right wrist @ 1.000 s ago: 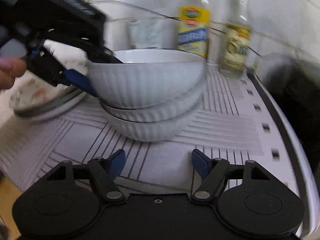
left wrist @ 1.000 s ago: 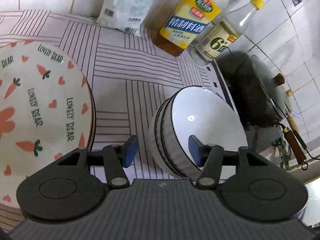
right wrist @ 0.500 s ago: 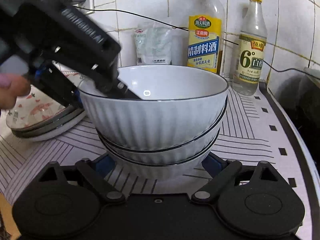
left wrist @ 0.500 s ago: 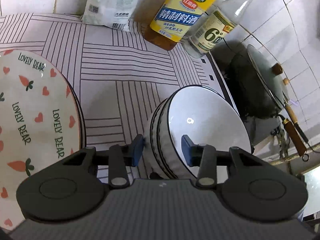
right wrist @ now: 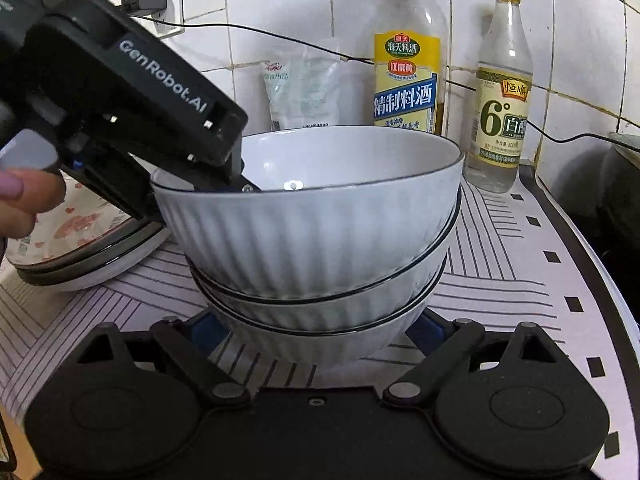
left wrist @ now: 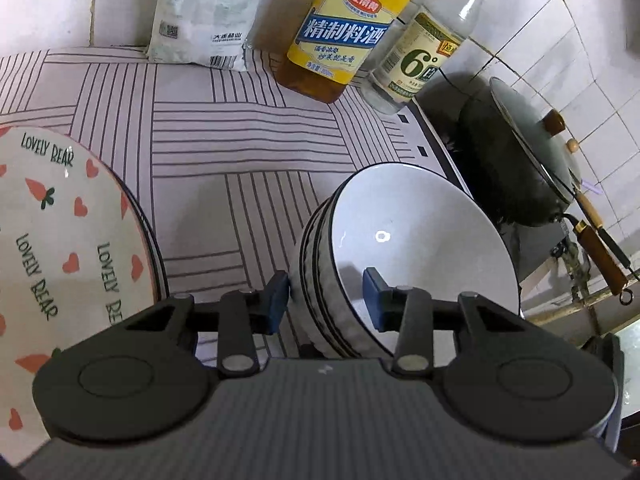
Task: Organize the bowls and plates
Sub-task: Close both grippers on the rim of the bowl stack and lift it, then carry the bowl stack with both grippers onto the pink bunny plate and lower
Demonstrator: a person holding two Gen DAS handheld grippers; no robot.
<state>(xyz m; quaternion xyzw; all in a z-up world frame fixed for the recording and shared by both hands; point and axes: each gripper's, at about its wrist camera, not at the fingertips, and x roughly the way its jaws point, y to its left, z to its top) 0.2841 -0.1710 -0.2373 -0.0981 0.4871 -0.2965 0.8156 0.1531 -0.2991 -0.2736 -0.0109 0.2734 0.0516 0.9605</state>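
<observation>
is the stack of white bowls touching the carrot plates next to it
Apart. The left wrist view shows striped cloth between the bowl stack and the carrot plates.

Three white ribbed bowls (right wrist: 312, 236), dark-rimmed, nested upright on my striped mat; carrot-and-heart plates (left wrist: 60, 236) stacked just beside, apart.

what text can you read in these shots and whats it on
"LOVELY BEAR": plate
"海天料酒", "精制料酒": yellow-label bottle
"恒顺", "6°", "500": clear bottle
"GenRobot.AI": left hand-held gripper, on its body in the right wrist view
Bag: print too small to read
Smaller label lines on both bottles: blurred
</observation>
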